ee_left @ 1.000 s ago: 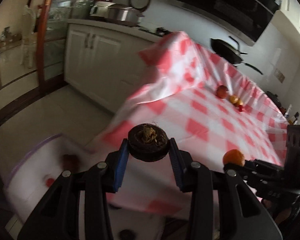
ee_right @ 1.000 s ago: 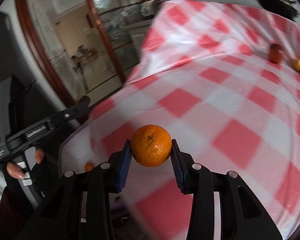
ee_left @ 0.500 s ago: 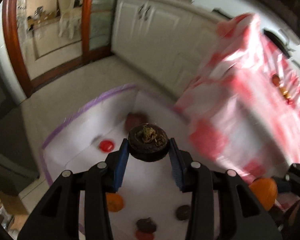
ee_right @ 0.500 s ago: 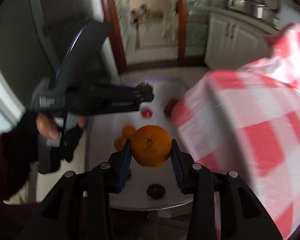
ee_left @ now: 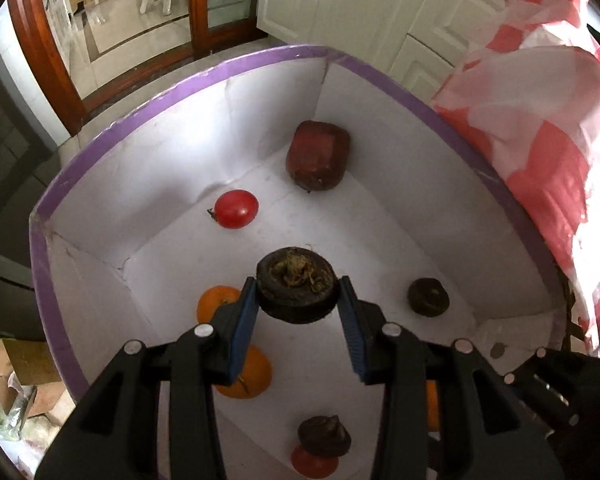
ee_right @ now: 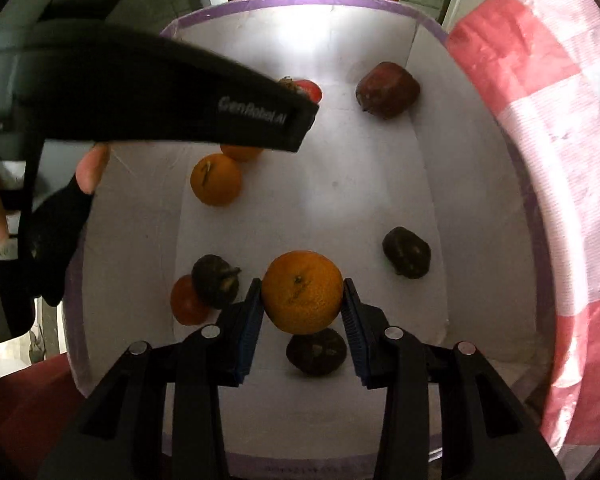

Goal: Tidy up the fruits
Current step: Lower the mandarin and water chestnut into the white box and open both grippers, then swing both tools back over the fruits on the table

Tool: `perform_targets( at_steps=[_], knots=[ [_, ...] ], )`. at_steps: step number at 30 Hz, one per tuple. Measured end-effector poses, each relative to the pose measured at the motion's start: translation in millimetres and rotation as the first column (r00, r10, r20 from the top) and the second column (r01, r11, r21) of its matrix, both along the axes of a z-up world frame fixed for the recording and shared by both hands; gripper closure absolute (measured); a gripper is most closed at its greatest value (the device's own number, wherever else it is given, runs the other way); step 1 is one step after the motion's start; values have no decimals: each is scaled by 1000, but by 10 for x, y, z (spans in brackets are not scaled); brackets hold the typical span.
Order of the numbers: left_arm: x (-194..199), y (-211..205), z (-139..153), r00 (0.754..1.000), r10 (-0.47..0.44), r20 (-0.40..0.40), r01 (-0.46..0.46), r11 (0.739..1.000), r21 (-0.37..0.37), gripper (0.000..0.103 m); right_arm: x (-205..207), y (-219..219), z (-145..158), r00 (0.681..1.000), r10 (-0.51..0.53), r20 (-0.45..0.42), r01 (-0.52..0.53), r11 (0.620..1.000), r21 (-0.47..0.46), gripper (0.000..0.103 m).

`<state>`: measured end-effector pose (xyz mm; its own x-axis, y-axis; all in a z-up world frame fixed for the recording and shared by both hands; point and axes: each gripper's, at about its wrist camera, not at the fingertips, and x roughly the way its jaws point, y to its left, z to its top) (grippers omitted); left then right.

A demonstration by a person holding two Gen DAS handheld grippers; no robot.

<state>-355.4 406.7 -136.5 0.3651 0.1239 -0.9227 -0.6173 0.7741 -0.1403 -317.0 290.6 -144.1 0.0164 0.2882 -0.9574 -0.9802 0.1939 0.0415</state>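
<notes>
A: What did the left hand-held gripper [ee_left: 298, 306] hold?

B: It pinched a dark round fruit [ee_left: 297, 285], with the dried stem side facing the camera. The blue pads [ee_left: 246, 320] pressed on its two sides. I think the hold was from the sides so that the fruit could simply fall when the jaws spread.

A: And the right hand-held gripper [ee_right: 303, 308]?

B: It pinched an orange [ee_right: 302, 292] in the same way, also pointing down into the box [ee_left: 204, 76]. Both fruits hung over the white floor of this box, not yet put down.

A: What lay under them?

B: Just behind the orange, close to the right hand-held gripper, lay one dark fruit [ee_right: 317, 351]. To the left of it were another dark fruit [ee_right: 214, 286] and a red one [ee_right: 186, 302], touching each other. Further ahead were two oranges [ee_right: 216, 180], a red tomato [ee_left: 236, 209] and a big dark red fruit [ee_right: 388, 89] near the far wall. To the right lay one more dark fruit [ee_right: 406, 253].

A: Why was everything in one box?

B: My judgement is that the box was the collecting place for the fruits. It stood just beside the red and white checked cloth [ee_right: 548, 128] of the bench.

A: Could you read any writing?

B: Yes. On the black body of the left hand-held gripper, seen from the right camera, white letters [ee_right: 252, 114] said about "GenRobot AI". The letters were a bit blurred.
</notes>
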Motion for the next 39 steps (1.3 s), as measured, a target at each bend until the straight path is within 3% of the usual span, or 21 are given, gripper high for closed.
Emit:
perform_targets(
  at_steps=[2, 4, 5, 6, 7, 8, 12, 13, 14, 16, 19, 20, 22, 23, 25, 27, 30, 32, 35, 38, 39],
  knots=[
    [16, 3, -14, 1000, 1, -7, -1, 1000, -9, 62, -12, -29, -7, 1000, -2, 1, 2, 1000, -4, 64],
    [17, 17, -24, 1000, 2, -14, -2, 1000, -6, 53, -22, -76, -9, 1000, -6, -2, 6, 1000, -4, 62],
    [62, 28, -19, 1000, 5, -18, -5, 1000, -3, 49, -28, -104, 15, 1000, -9, 0, 9, 1000, 2, 58],
    [65, 24, -6, 1000, 8, -20, -8, 1000, 0, 40, -31, -123, 39, 1000, -13, 4, 13, 1000, 9, 45],
    [57, 23, 10, 1000, 15, -19, -15, 1000, 3, 32, -37, -162, 102, 1000, -17, 9, 17, 999, 30, 39],
    [61, 22, 19, 1000, 19, -18, -19, 1000, 5, 30, -42, -195, 168, 1000, -18, 9, 18, 998, 52, 33],
    [56, 40, 123, 999, 45, -13, -45, 999, 26, 27, 62, -314, 530, 999, -29, -40, 35, 988, 148, 32],
    [49, 50, 199, 998, 65, 0, -65, 997, 49, 27, 83, -390, 709, 996, -35, -78, 50, 979, 200, 31],
    [28, 39, 397, 994, 101, 45, -106, 986, 127, 27, 123, -450, 857, 994, -38, -106, 63, 968, 244, 28],
    [-17, -42, 796, 977, 141, 161, -181, 943, 278, 23, 186, -639, 1256, 988, -36, -151, 91, 925, 370, 24],
    [-28, -265, 1357, 936, 120, 332, -257, 877, 407, 1, 287, -1035, 1789, 990, -41, -136, 108, 836, 538, 16],
    [-3, -388, 1574, 914, 90, 395, -272, 858, 436, 1, 317, -1111, 1921, 991, -57, -118, 116, 805, 582, 16],
    [99, -629, 1893, 879, 9, 478, -260, 847, 463, 1, 479, -1465, 2192, 986, -145, -81, 163, 741, 651, 16],
    [211, -808, 2066, 855, -64, 514, -219, 855, 470, 1, 560, -1628, 2263, 978, -198, -69, 193, 716, 671, 16],
    [444, -1078, 2263, 818, -172, 549, -131, 874, 469, 1, 786, -2013, 2367, 937, -345, -55, 283, 657, 698, 16],
    [798, -1454, 2409, 774, -292, 562, 10, 893, 450, 1, 1058, -2405, 2391, 868, -494, -53, 385, 602, 699, 16],
    [1366, -1960, 2438, 732, -406, 548, 192, 894, 406, 1, 1465, -3018, 2338, 726, -683, -78, 543, 500, 675, 16],
    [1809, -2375, 2380, 708, -470, 527, 296, 875, 383, 1, 1666, -3331, 2287, 647, -757, -86, 603, 440, 666, 16],
    [2485, -2810, 2147, 714, -505, 485, 431, 863, 264, 1, 1936, -3862, 2117, 515, -852, -92, 675, 337, 657, 16],
    [3096, -3089, 1918, 758, -438, 483, 457, 885, 85, 1, 2207, -4199, 1969, 414, -901, -131, 734, 245, 633, 16],
    [3187, -3132, 1860, 768, -419, 484, 454, 890, 51, 1, 2337, -4311, 1902, 364, -922, -134, 760, 211, 615, 16]
  ],
)
